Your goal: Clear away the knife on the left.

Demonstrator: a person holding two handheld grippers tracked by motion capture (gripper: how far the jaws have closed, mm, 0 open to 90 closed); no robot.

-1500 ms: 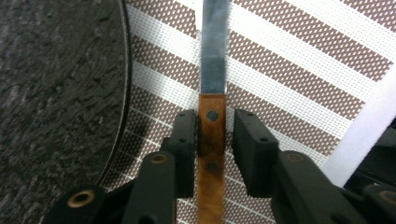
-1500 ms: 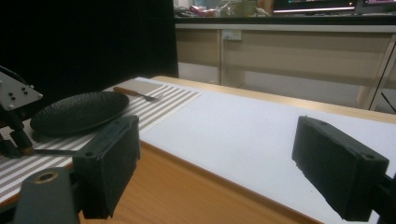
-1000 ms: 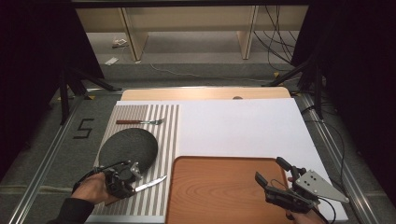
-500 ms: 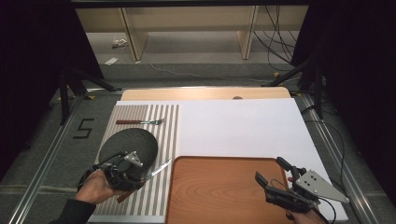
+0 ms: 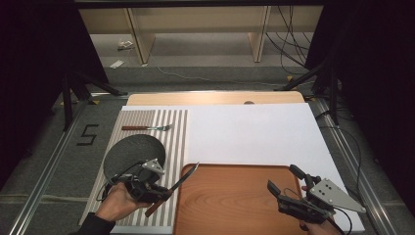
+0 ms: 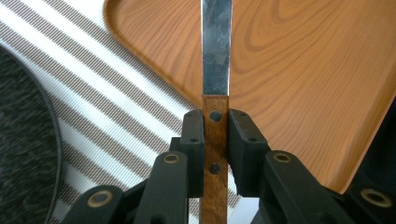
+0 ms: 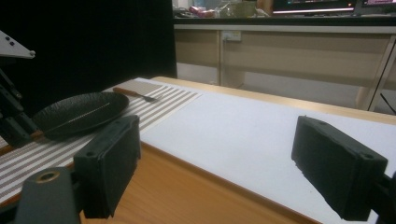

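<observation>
Since a second ago my left tongs (image 5: pixel 164 192) have lifted the knife (image 5: pixel 182 180) off the striped mat (image 5: pixel 173 129) and swung its blade tip over the left edge of the wooden tray (image 5: pixel 235 196); my right tongs (image 5: pixel 286 183) have not moved. The left tongs are clamped on the knife's brown riveted handle (image 6: pixel 215 154), with the steel blade (image 6: pixel 216 46) running straight out over the tray's corner. The right tongs stand wide apart with nothing between them, over the tray's right end. Just beside my left hand (image 5: pixel 117 203) lies the dark round plate (image 5: pixel 134 155) on the mat, and farther back a fork (image 5: pixel 147 128) with a brown handle. A white sheet (image 5: pixel 254 132) covers the surface beyond the tray. On the floor to the left a taped "5" (image 5: pixel 89 134) can be read.
</observation>
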